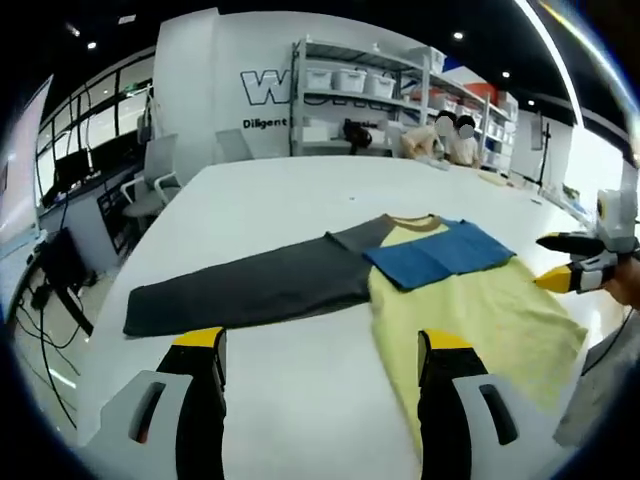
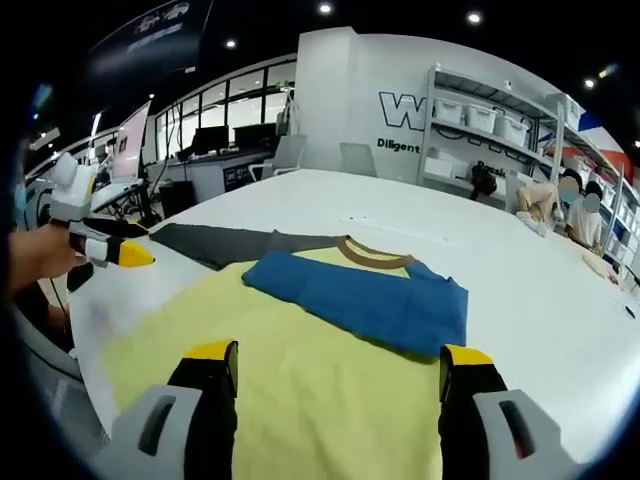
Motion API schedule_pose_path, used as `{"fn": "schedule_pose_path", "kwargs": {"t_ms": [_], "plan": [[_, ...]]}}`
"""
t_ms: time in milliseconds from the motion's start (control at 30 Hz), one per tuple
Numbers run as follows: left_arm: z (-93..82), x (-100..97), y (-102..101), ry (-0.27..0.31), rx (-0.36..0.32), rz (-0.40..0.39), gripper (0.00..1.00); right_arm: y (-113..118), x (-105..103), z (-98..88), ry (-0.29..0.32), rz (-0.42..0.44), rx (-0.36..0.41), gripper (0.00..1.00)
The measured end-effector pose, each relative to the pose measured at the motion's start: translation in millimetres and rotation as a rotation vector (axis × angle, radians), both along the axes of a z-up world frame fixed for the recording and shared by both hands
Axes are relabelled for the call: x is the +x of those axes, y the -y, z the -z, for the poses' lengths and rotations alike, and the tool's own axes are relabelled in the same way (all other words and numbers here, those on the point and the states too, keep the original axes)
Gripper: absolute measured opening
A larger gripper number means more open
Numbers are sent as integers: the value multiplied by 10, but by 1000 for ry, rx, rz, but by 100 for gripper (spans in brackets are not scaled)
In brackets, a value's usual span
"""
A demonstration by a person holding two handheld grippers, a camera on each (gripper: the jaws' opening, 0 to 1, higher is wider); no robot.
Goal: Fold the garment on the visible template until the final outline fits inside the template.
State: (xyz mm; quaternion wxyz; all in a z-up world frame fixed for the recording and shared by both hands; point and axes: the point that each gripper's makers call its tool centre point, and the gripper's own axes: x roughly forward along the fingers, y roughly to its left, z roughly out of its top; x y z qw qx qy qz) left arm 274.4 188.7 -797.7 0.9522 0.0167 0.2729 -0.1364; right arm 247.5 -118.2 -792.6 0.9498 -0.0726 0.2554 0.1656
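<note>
A shirt lies flat on the white table. Its yellow body has a brown collar. The grey sleeve stretches out to the left, and the blue sleeve is folded across the chest. My left gripper is open, with nothing between its jaws, hovering over the table by the grey sleeve and the body's edge. My right gripper is open above the yellow body, facing the blue sleeve. Each gripper appears in the other's view: the right gripper and the left gripper, held by a hand.
Metal shelving with white bins stands beyond the far end of the table, and people sit there. Office chairs and desks with monitors are off the table's left side. Cables hang near that edge.
</note>
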Motion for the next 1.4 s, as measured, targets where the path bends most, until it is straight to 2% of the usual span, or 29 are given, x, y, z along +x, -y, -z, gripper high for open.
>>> {"fn": "schedule_pose_path", "kwargs": {"t_ms": [200,267,667,1067,1133,1400], "plan": [[21,106,-291,-1,17,-54,73,20,5,8,-2,5,-2,83],[34,158,-444,-3,22,-85,73,22,7,9,-3,6,-4,83],[46,359,-964,6,46,-190,71,43,3,29,-10,9,-11,82],[148,478,-1224,-6,60,-241,66,49,-8,57,-19,4,-26,81],[153,502,-1282,-7,44,-263,65,51,-12,68,-23,3,-29,80],[166,551,-1421,-6,45,-297,56,60,-17,83,-25,-1,-44,79]]}}
